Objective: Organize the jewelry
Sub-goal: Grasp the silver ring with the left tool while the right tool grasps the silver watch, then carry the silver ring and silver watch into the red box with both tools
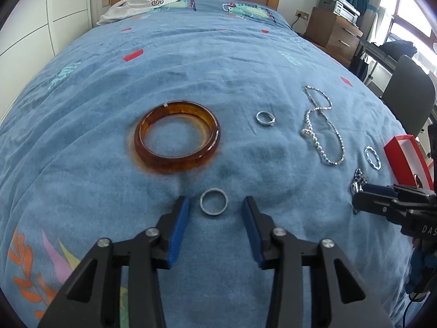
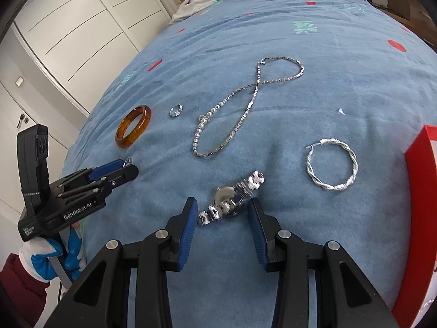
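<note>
Left to right: amber bangle lies flat on the blue bedspread; left gripper, jaws spread, brackets a silver band ring; right gripper, jaws spread, straddles a metal watch, with the red box at far right. Close slowly and squarely; soft fabric may let small pieces slip

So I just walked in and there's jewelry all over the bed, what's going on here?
A person with a gripper in each hand is sorting jewelry on the blue bedspread. The left gripper is open around a small silver band ring; the right gripper is open over a metal watch. Neither has closed. The amber bangle, necklace, twisted hoop and another ring lie untouched, with a red box on the right.
</note>
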